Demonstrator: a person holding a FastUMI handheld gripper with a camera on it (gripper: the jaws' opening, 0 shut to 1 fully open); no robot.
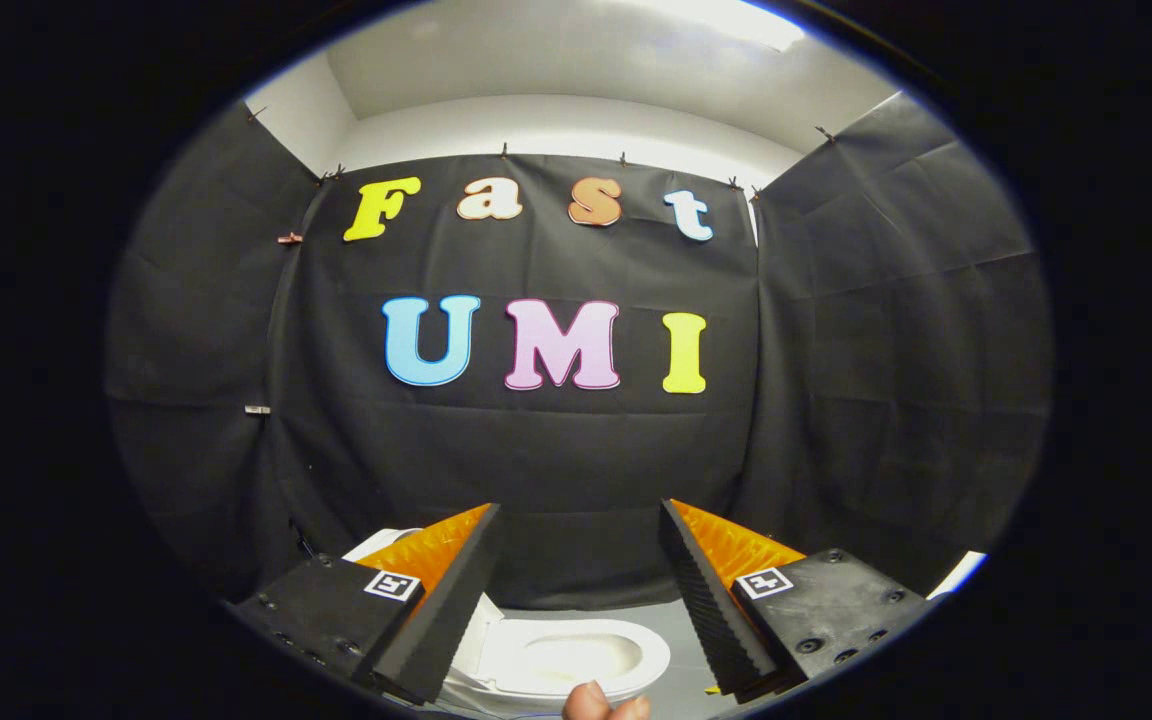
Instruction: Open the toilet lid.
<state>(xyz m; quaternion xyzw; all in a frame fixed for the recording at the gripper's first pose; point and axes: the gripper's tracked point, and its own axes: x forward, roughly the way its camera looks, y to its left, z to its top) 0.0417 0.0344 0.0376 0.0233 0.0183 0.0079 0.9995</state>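
Observation:
A white toilet (536,690) sits low down on a grey floor, between and below my two fingers. Its oval seat ring (651,655) shows, with the pale bowl hollow inside it. A white part of the toilet (376,545) rises behind my left finger; whether it is the lid or the tank I cannot tell. My gripper (581,508) is held well above the toilet and points at the black cloth wall. It is open, with a wide gap and nothing between the fingers.
Black cloth walls (556,450) close the booth in ahead and on both sides. A person's fingertips (601,705) show just in front of the toilet. The grey floor (681,620) runs to the right of the bowl.

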